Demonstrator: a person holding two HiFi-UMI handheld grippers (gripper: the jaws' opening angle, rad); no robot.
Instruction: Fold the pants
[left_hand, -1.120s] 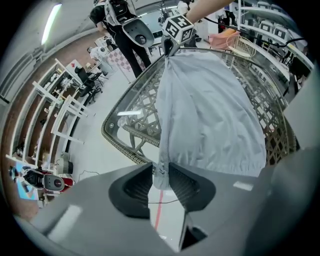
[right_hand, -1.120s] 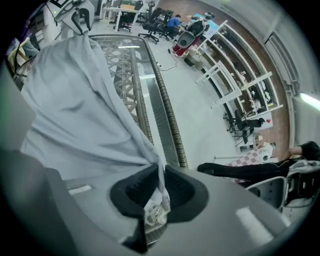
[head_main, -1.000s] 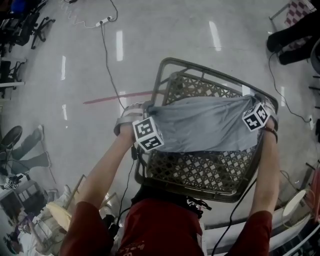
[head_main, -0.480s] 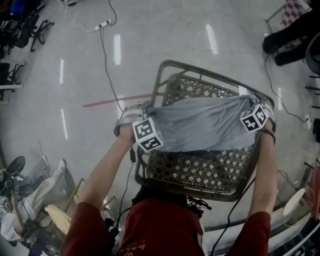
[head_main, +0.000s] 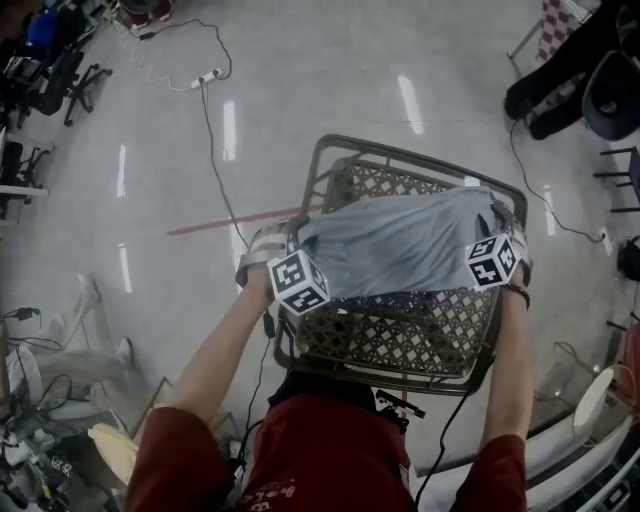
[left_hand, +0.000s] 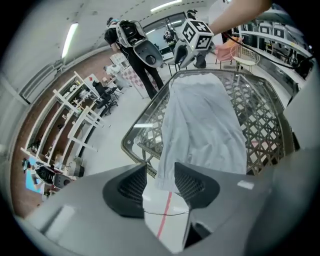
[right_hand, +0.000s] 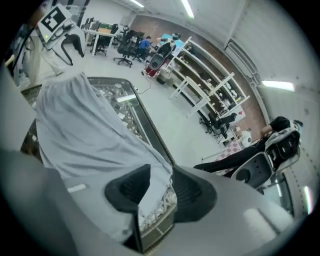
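On the left gripper (left_hand: 160, 171) the jaws have just eased wider, but a bunched edge of the pants (head_main: 400, 240) sits between the pads and they're nipping it. Same story on the right gripper (right_hand: 161, 172): the jaws just opened a touch, with cloth gathered between them and gripped. The grey pants hang stretched between the two, raised just off the table (head_main: 400, 340) and spanning it side to side. They look light, soft and limp. Expect sag in the middle and a slip from any loose pinch, so the thick seamed corners are the place to hold. The head view gives the whole span over the table. Only the gripper views show cloth in the jaws, and the left one catches the right gripper's cube (left_hand: 199, 34) across the table.
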